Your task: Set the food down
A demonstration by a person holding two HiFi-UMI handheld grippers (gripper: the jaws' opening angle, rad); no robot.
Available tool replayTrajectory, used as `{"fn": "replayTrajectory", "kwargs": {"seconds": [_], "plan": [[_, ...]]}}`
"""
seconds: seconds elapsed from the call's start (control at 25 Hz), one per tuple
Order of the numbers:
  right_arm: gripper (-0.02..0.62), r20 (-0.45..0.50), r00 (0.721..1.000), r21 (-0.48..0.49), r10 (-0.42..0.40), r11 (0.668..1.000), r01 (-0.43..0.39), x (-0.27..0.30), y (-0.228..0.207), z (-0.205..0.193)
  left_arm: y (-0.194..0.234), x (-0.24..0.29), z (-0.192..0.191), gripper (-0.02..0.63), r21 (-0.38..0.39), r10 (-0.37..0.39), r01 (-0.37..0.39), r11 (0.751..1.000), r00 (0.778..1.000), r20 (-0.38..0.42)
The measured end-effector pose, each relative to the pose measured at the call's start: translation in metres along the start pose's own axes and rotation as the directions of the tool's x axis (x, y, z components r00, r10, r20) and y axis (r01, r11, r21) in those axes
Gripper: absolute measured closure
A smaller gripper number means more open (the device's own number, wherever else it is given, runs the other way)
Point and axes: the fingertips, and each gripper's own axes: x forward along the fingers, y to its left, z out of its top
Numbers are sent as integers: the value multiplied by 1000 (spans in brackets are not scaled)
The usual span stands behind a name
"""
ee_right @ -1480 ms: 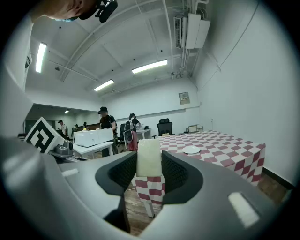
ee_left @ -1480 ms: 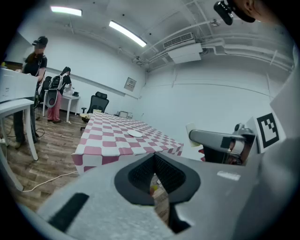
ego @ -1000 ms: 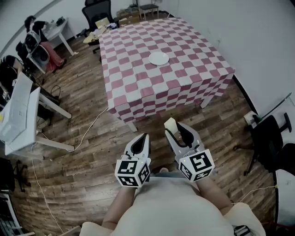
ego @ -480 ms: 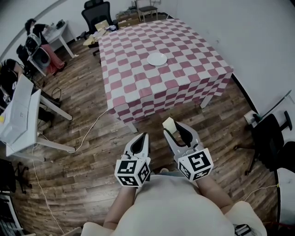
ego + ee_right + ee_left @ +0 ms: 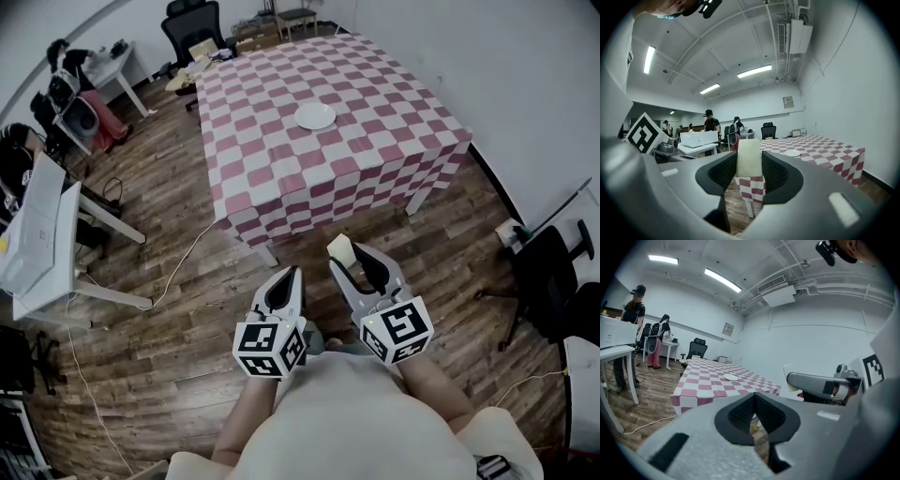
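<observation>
Held item: the food, a pale slab, is clamped between the jaws of the right gripper and stands proud of the jaw tips.
Food axis: the long side is upright in the right gripper view, across the closing direction; the flat faces bear on the two pads.
Right jaws: narrowed onto the food, with contact on both sides.
Left gripper: the jaws are drawn together to a thin slit with nothing between them; it is carried just beside the right gripper.
Target direction: the worktop, under a checked cloth, lies ahead of both grippers and well apart from them, with wooden floor between.
Likely set-down point (judgement): the white plate, which sits beyond the worktop's near edge.
Nearer hand: the right, which already carries the load.
Next move requirement (judgement): approach the worktop before any lowering.
Change from earlier frame: the grip and the spacing of the grippers match; the worktop has shifted slightly left in the head view.
</observation>
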Motion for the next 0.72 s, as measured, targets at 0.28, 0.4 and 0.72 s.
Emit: {"fn": "replayTrajectory", "kwargs": {"seconds": [0.28,0.4,0.72], "plan": [[426,-20,1000,31,-22,999,23,9,-12,-7,6,14,2,598,-4,-11,11,1000,1000,-11],[426,-25,999,34,-31,999,32,19,-20,-8,14,25,4,598,-12,-14,14,1000,1000,-15],[426,-25,998,42,-57,997,58,53,-51,-1,34,65,22,598,-19,-30,30,999,999,-17]]}}
